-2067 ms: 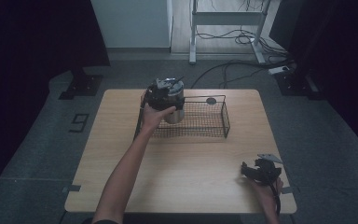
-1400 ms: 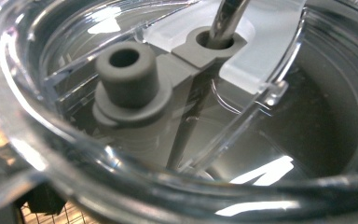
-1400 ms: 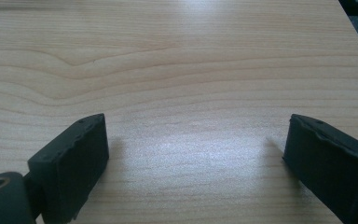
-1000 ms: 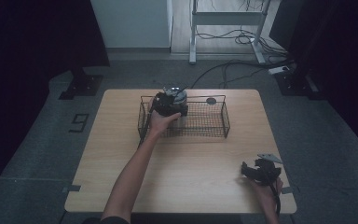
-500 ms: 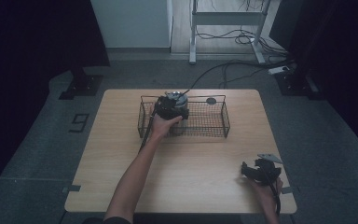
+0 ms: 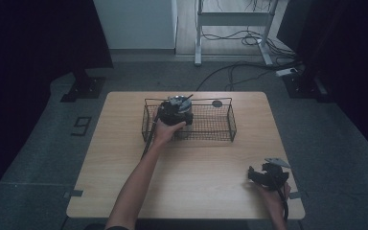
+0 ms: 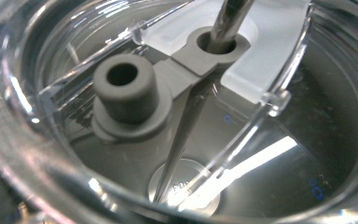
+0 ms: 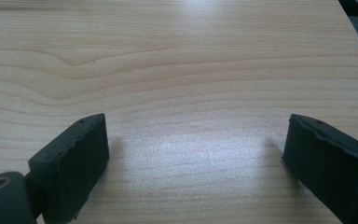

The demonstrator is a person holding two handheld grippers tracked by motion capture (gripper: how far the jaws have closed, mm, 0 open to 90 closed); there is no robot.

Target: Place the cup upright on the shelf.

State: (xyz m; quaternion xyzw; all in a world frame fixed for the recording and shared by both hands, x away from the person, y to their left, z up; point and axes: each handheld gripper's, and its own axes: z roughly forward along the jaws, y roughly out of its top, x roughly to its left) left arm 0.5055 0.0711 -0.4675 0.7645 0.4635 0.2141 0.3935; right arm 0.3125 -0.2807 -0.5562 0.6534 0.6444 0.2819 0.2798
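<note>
A wire basket [image 6: 211,125] stands on the far half of the wooden table [image 6: 196,187]. At its left end my left gripper [image 6: 175,112] holds a metal tumbler [image 6: 180,101] upright inside the basket, jaws closed on it. The left gripper view looks straight down onto the tumbler's clear lid [image 7: 270,93], with a grey stopper [image 7: 126,88] and a metal straw [image 7: 228,18] through its hole. My right gripper [image 6: 255,174] rests near the table's front right corner, jaws wide apart over bare wood [image 8: 196,140], nothing between them.
A small dark disc [image 6: 217,103] lies on the table just behind the basket. The right part of the basket holds nothing. Cables and a metal frame [image 6: 235,19] stand on the floor beyond the table.
My left gripper has carried the tumbler from the basket's far left rim into its left end and sunk a little. The right gripper has not moved.
</note>
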